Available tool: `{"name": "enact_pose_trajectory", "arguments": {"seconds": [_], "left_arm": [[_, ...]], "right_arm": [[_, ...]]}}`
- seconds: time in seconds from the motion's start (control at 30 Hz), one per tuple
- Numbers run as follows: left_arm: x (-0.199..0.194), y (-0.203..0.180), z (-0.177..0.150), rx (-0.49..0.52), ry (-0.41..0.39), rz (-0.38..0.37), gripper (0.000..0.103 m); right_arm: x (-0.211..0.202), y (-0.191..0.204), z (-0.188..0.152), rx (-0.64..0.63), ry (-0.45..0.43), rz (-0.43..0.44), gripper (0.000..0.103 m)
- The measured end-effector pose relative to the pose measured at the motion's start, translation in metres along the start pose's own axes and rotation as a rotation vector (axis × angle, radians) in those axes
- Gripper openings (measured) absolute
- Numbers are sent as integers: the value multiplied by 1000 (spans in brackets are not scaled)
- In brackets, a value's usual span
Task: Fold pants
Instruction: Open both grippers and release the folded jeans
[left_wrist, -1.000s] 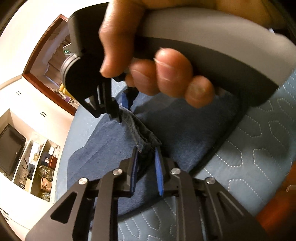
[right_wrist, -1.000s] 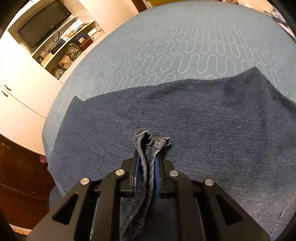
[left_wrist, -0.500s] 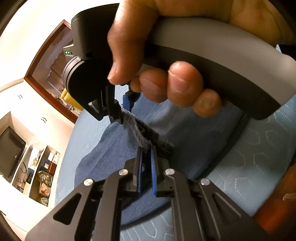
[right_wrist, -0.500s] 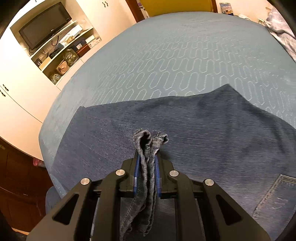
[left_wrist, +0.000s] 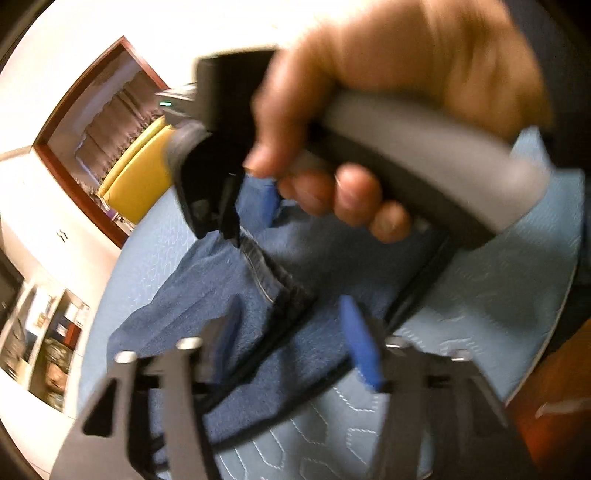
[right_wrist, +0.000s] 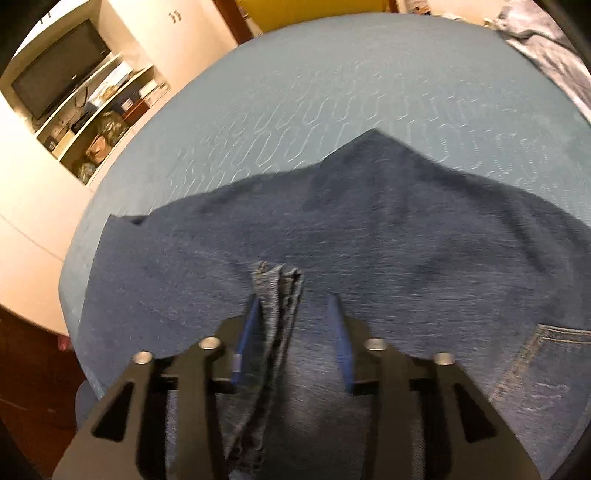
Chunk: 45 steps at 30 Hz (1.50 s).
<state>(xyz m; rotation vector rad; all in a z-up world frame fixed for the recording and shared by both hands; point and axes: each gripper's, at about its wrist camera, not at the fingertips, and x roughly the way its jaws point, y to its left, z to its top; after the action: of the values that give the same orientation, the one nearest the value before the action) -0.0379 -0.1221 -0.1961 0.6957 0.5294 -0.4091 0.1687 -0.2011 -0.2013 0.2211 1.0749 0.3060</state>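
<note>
On the quilted bed (right_wrist: 332, 85), both grippers, left gripper (left_wrist: 291, 339) and right gripper (right_wrist: 295, 325), have just opened, releasing the pants (right_wrist: 406, 229)

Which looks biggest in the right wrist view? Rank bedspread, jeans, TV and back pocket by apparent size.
1. Bedspread and jeans: too close to rank.
2. TV and back pocket: roughly alike; the pocket sits nearer the camera and is cut off by the edge.

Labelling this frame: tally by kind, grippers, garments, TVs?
Grippers: 2, left gripper and right gripper, both just opened, jeans hem between the jaws.
Garments: 2, jeans and pale cloth at the bed's far corner.
TVs: 1, TV.
Total: 5
</note>
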Motion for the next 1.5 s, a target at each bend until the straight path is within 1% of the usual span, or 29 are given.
{"name": "enact_pose_trajectory", "arguments": {"seconds": [0.1, 0.13, 0.2, 0.23, 0.27, 0.3, 0.33, 0.37, 0.4, 0.47, 0.5, 0.53, 0.6, 0.63, 0.67, 0.7, 0.73, 0.87, 0.93, 0.97, 1.0, 1.07, 1.1, 1.13, 1.17, 1.23, 1.27, 1.33, 1.5], "left_arm": [[-18, 25, -9, -162, -18, -41, 66], [-25, 39, -16, -224, -19, -29, 66], [-38, 70, -33, -345, -21, -4, 66], [-44, 90, -45, -414, -15, 18, 66], [-49, 109, -58, -483, -4, 45, 63], [-54, 134, -75, -567, 14, 80, 60], [-57, 155, -91, -635, 32, 110, 53], [-59, 172, -106, -692, 52, 132, 46], [-61, 192, -126, -750, 84, 150, 42], [-59, 218, -154, -848, 133, 128, 30], [-60, 227, -166, -897, 143, 111, 28], [-62, 232, -175, -925, 143, 100, 25], [-68, 244, -193, -984, 138, 51, 21], [-67, 249, -198, -998, 139, 46, 20], [-69, 253, -203, -1006, 137, 42, 19], [-67, 254, -204, -1009, 128, 26, 18], [-65, 256, -203, -1004, 119, 14, 18], [-58, 248, -187, -929, 81, -21, 18], [-35, 236, -173, -914, 104, -47, 18], [-24, 236, -175, -920, 134, -60, 14], [-11, 239, -181, -916, 181, -53, 10], [-10, 247, -195, -934, 220, 44, 8], [-15, 257, -206, -986, 222, 71, 8], [-24, 268, -221, -1056, 193, 63, 8], [-30, 271, -225, -1064, 182, 67, 9], [-43, 269, -228, -1013, 170, 71, 14], [-47, 262, -226, -986, 162, 47, 21], [-49, 246, -219, -940, 149, 8, 29], [-25, 214, -194, -832, 164, -20, 29]], "right_arm": [[-27, 3, -4, 5, -79, -76, 47], [-35, 5, -7, 9, -103, -81, 50], [-56, 16, -18, 12, -180, -85, 64], [-65, 29, -29, -14, -221, -79, 75], [-71, 44, -41, -57, -256, -77, 80], [-73, 52, -46, -84, -274, -82, 81], [-73, 66, -57, -122, -297, -101, 81], [-70, 77, -64, -138, -303, -114, 82], [-65, 86, -70, -143, -299, -110, 82], [-53, 100, -81, -165, -289, -120, 81], [-47, 106, -85, -194, -286, -155, 81], [-38, 110, -88, -229, -279, -220, 81], [-17, 105, -93, -242, -200, -317, 79], [-4, 96, -95, -212, -128, -346, 79], [2, 86, -95, -178, -102, -322, 80], [2, 77, -97, -140, -121, -278, 81], [2, 74, -98, -146, -125, -269, 81], [3, 78, -97, -161, -118, -299, 82], [4, 76, -97, -164, -119, -298, 83], [3, 78, -97, -167, -119, -299, 83], [3, 77, -96, -169, -117, -300, 83], [4, 78, -99, -170, -111, -299, 83], [4, 77, -99, -171, -112, -299, 83], [5, 77, -99, -171, -114, -299, 83], [5, 78, -101, -171, -118, -300, 83], [7, 79, -101, -173, -124, -306, 84], [8, 79, -101, -173, -123, -309, 84], [8, 80, -101, -170, -118, -308, 84], [7, 79, -101, -176, -118, -309, 84]]}}
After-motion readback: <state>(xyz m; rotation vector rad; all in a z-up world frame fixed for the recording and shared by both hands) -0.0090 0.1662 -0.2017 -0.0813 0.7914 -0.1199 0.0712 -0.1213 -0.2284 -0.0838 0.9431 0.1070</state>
